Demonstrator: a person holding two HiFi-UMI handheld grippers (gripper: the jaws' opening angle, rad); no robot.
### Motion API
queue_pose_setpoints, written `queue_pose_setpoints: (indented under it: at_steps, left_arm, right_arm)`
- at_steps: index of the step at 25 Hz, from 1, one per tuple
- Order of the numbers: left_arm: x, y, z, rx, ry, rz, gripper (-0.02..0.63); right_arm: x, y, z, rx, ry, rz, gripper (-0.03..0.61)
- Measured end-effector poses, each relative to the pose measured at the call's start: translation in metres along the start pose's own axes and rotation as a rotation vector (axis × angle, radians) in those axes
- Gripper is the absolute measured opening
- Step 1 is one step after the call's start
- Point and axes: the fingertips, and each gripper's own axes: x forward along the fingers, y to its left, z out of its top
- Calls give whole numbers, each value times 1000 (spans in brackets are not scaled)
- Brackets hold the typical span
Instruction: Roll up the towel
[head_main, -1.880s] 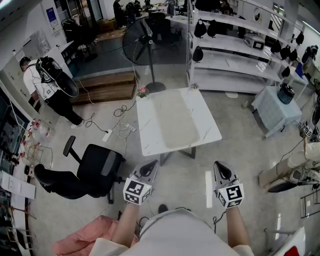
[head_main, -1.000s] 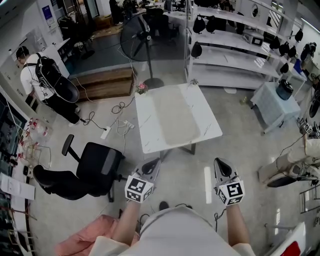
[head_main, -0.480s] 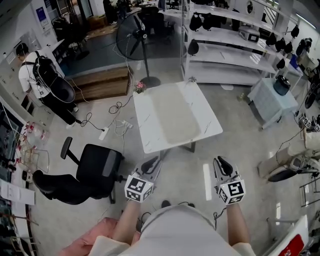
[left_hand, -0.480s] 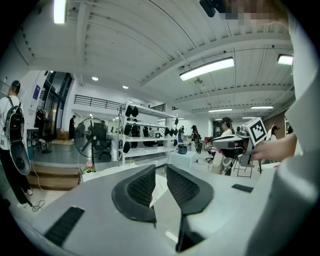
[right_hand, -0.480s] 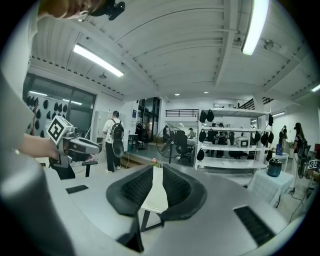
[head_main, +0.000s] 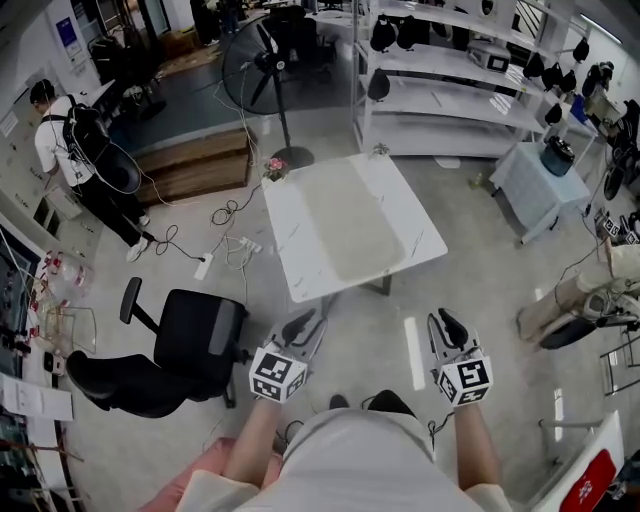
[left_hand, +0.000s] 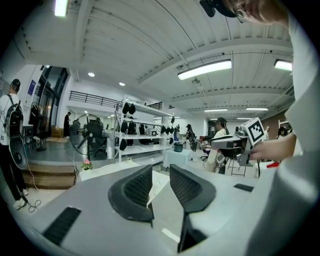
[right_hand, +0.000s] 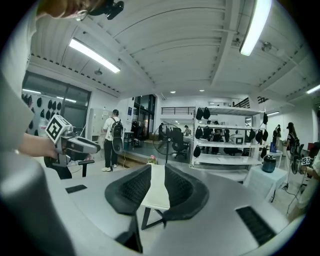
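Towel (head_main: 355, 222) flat on white table (head_main: 288, 245); fan (head_main: 262, 60), office chair (head_main: 195, 342) nearby.

Pale beige towel (head_main: 352, 222), spread flat and unrolled, lengthwise along middle of white table (head_main: 295, 255)

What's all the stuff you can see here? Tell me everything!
table: one, white, middle of the floor
towel: one, cream, flat on the table
flowers: one small pot, pink, table's far left corner
chair: one, black, left of the table
fan: one, black, beyond the table
shelves: one unit, white, far right
person: one, white shirt, black backpack, far left
left gripper: one, black jaws, just been opening, nothing between them
right gripper: one, black jaws, just been opening, nothing between them
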Motion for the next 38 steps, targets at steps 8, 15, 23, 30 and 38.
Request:
queue_pose_setpoints:
  at_steps: [8, 15, 23, 30, 38]
  left_arm:
    - [3, 12, -5, -8, 8, -11, 130]
    - [29, 21, -3, -14, 23, 8, 144]
    - [86, 40, -5, -21, 45, 49, 142]
    - [159, 59, 10, -31, 78, 117, 143]
    - [226, 70, 6, -62, 145, 186, 143]
  right_arm:
    - [8, 2, -8, 8, 29, -20, 97]
    - [33, -21, -15, 5, 43, -13, 95]
    - [95, -62, -28, -33, 59, 52, 95]
    - [162, -123, -24, -70, 93, 142, 95]
    - [222, -174, -41, -112, 140, 266, 94]
